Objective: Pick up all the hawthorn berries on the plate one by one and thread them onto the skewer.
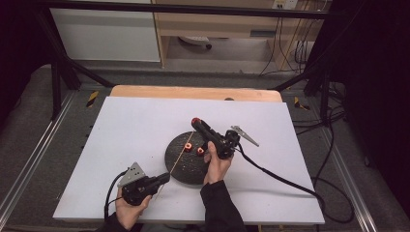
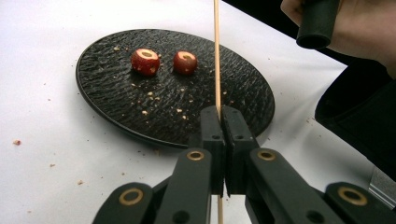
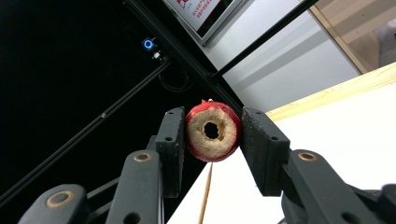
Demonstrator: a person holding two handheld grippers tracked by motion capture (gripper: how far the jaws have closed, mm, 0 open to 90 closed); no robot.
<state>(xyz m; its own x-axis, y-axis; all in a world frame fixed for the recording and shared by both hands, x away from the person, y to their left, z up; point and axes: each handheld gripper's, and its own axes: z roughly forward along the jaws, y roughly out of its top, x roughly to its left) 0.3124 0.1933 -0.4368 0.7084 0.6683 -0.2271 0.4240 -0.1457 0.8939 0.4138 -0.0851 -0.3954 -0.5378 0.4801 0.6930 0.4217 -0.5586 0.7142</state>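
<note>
While clamped, cored fruit (image 3: 213,131) sits between fingers (image 3: 171,140).

A board (image 1: 145,125) covers most of the table (image 1: 193,92), whose far edge shows behind it. A plate (image 1: 180,164) sits on the board nearer the near edge, about midway between its left and right edges. Two fruit pieces (image 1: 187,146) lie side by side on the plate's far part. A skewer (image 1: 178,155) slants over the plate's left side, its near end in the left gripper (image 1: 164,179) by the board's near-left corner. The right gripper (image 1: 196,122) is above the plate's far rim with a third fruit piece (image 3: 213,131) between its jaws.
</note>
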